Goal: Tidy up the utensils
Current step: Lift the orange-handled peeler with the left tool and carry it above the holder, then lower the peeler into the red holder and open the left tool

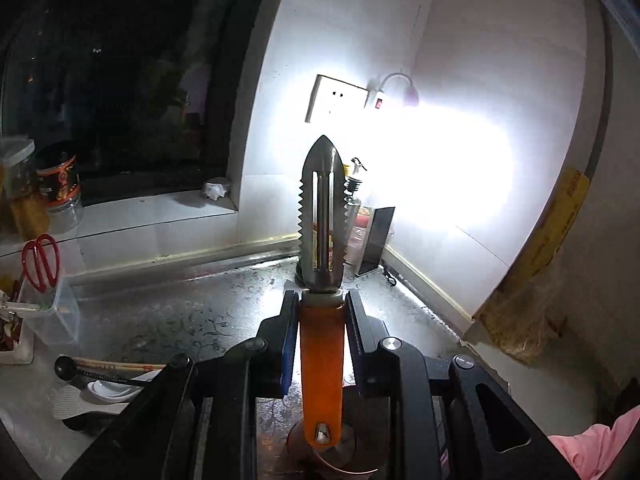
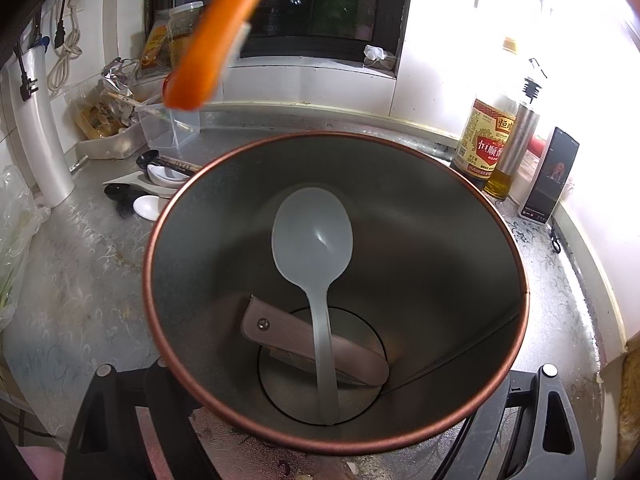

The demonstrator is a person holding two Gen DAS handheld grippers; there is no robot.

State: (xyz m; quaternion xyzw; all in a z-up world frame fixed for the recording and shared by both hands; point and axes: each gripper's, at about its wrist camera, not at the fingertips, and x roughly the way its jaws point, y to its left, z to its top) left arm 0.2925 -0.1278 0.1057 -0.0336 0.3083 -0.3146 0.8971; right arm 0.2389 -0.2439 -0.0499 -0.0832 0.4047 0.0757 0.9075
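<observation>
Orange plastic is forming the handle of the peeler (image 1: 322, 364), and the left gripper (image 1: 322, 304) is clamping that handle narrowly between its dark fingers (image 1: 289, 344), just below a pale collar. Above the collar the steel blade is standing upright, slotted down its middle, saw-toothed along both edges and tapering to a rounded point. From the right wrist view the same orange handle (image 2: 212, 36) is hanging in the air above and behind the far left rim of the metal canister (image 2: 500, 240), clear of it.

The right gripper (image 2: 332, 436) is gripping the canister around its near side, its black arms spread wide to either flank and the wall filling the space between them. Copper-toned rim and outer skin are ringing a dull grey interior with a visible side seam. Inside, a translucent white spoon (image 2: 312, 240) is leaning bowl-up against the far wall, its stem crossing a folded knife (image 2: 280, 332) with a pale, riveted handle lying on the round bottom. Most of the canister's mouth is standing open.

Patterned silvery film is covering the counter (image 1: 192, 312). Bottles (image 2: 486, 140) are crowding the right back corner, while white spoons (image 2: 160, 174) and chopsticks are lying at the left near a clear tub (image 1: 60, 312) holding red-handled scissors (image 1: 40, 262).
</observation>
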